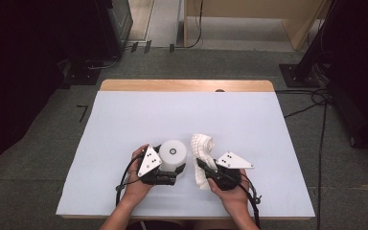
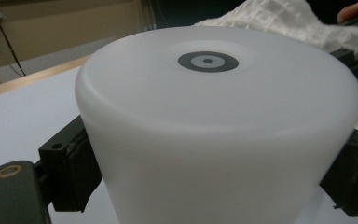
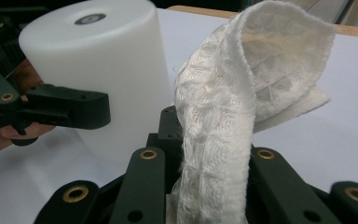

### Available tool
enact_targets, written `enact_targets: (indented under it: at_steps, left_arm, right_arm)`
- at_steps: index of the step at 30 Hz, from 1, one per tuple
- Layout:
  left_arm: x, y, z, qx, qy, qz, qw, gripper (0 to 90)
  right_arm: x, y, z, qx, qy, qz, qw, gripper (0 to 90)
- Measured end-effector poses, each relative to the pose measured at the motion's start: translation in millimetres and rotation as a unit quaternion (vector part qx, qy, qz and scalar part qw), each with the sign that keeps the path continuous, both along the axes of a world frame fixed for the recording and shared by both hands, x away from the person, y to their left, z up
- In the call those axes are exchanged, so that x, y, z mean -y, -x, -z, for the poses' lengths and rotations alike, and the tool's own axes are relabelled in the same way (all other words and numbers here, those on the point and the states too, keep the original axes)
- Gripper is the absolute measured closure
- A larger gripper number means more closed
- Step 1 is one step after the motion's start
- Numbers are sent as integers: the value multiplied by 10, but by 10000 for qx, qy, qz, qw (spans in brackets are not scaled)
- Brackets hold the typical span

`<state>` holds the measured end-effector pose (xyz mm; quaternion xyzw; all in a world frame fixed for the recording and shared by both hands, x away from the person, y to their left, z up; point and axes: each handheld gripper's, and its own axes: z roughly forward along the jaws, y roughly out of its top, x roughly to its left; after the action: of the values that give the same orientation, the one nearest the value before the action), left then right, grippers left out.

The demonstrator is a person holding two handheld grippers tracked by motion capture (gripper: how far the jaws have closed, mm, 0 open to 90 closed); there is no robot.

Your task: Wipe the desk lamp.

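A white cylinder (image 1: 173, 154) with a small dark ring on top stands upright on the pale mat (image 1: 124, 120), near the front. My left gripper (image 1: 171, 168) is shut on it; in the left gripper view the cylinder (image 2: 214, 116) sits between both black pads (image 2: 74, 172), which touch its sides. Just to its right, my right gripper (image 1: 205, 168) is shut on a white textured cloth (image 1: 202, 146) that rises and folds over. In the right gripper view the cloth (image 3: 223, 107) stands up from between the jaws of the right gripper (image 3: 209, 163), next to the cylinder (image 3: 98, 60).
The mat covers a wooden table whose bare back edge (image 1: 187, 85) has a small dark hole (image 1: 219, 90). Cables (image 1: 311, 103) and black stands (image 1: 299, 72) lie on the grey floor beyond and to the right. A finger of the left gripper (image 3: 70, 109) reaches across the cylinder's side.
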<state>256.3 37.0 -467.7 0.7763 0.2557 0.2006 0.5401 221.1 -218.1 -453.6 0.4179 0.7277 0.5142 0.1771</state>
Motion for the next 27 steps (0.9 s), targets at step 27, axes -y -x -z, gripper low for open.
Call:
enact_targets:
  at_steps: [27]
  left_arm:
    - [287, 271, 97, -132, -92, -1995, 9798, 0]
  right_arm:
    - [64, -3, 8, 57, 41, 131, 9999, 756]
